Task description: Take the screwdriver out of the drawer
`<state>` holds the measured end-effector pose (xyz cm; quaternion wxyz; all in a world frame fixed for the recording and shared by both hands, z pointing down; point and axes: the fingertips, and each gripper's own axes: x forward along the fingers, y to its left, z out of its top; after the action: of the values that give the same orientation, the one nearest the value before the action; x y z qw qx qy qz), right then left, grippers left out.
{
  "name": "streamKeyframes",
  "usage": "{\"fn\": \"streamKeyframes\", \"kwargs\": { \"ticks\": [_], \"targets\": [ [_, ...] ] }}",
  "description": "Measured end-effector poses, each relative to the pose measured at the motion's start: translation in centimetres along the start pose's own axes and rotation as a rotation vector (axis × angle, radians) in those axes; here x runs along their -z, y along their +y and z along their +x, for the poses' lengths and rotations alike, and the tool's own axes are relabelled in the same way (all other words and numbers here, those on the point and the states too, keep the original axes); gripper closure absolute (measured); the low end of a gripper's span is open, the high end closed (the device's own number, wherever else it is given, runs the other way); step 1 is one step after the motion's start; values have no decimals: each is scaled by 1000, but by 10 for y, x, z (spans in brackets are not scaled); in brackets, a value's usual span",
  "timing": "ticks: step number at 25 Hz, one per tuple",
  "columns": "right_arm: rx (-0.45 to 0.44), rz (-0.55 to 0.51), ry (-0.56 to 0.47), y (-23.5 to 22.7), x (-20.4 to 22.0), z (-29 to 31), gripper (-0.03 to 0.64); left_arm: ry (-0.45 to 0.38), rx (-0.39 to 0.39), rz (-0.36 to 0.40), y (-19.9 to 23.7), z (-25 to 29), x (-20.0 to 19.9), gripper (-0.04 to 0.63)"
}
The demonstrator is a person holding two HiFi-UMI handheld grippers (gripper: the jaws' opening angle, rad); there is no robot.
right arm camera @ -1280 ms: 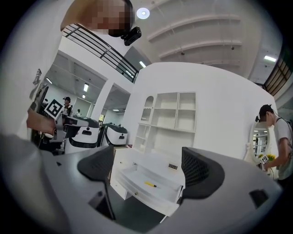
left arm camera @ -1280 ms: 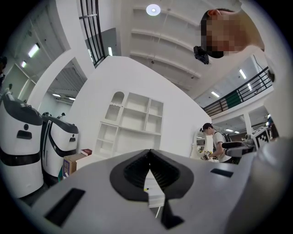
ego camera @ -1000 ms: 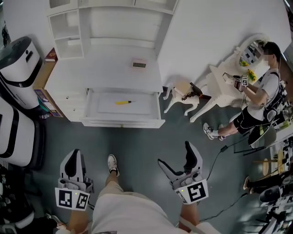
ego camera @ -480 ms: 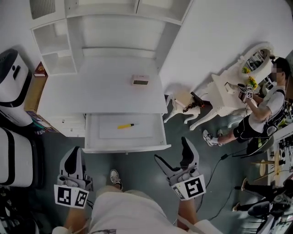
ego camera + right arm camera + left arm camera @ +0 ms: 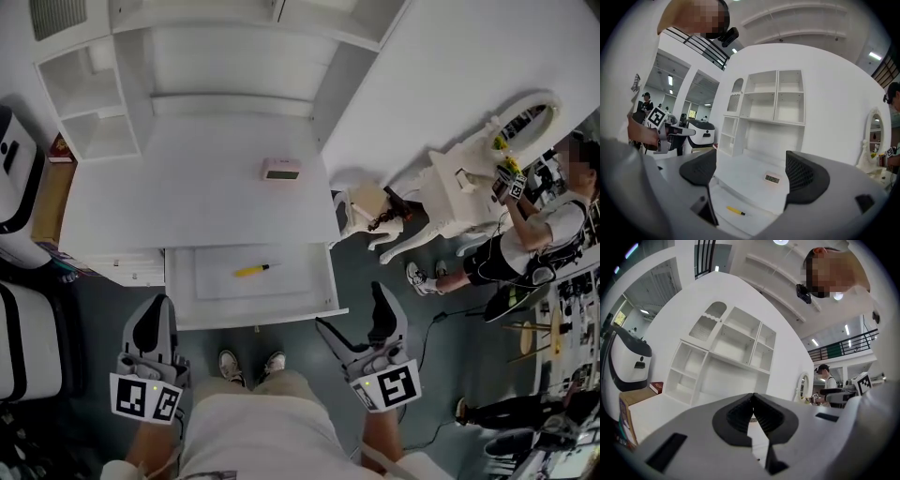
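Note:
A yellow-handled screwdriver (image 5: 254, 270) lies flat in the open white drawer (image 5: 319, 281) under the desk top; it also shows as the screwdriver (image 5: 735, 211) between the right jaws' view. My left gripper (image 5: 150, 325) hangs shut and empty in front of the drawer's left corner. My right gripper (image 5: 356, 321) stands open and empty just off the drawer's right front corner. Neither touches the drawer or the tool.
A small pink digital clock (image 5: 281, 169) sits on the white desk (image 5: 150, 197). White shelving (image 5: 84, 84) rises behind. A white robot-like machine (image 5: 23, 319) stands left. At right are a white ornate table (image 5: 450, 202) and another person (image 5: 525, 234).
The desk and drawer have come closer in the head view. Both grippers now sit near the drawer's front corners; their jaw states are unchanged.

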<state>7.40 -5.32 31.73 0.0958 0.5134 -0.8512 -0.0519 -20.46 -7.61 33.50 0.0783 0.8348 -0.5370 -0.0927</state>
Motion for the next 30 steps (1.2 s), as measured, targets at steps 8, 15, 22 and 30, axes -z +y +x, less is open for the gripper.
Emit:
{"fn": "streamKeyframes", "kwargs": {
  "ticks": [8,15,22,30],
  "targets": [
    [-53,-18,-20,-30,5,35,166,-26,-41,22,1,36,-3,580],
    [-115,-33,-15,-62,23,67,166,-41,-98,70,-11,59,-12,580],
    [-242,-120,79,-57,69,102,166,-10,-148,73,-14,71,-2,580],
    [-424,-130,241,-27,157,151,166,-2,-198,66,-9,73,5,580]
  ]
}}
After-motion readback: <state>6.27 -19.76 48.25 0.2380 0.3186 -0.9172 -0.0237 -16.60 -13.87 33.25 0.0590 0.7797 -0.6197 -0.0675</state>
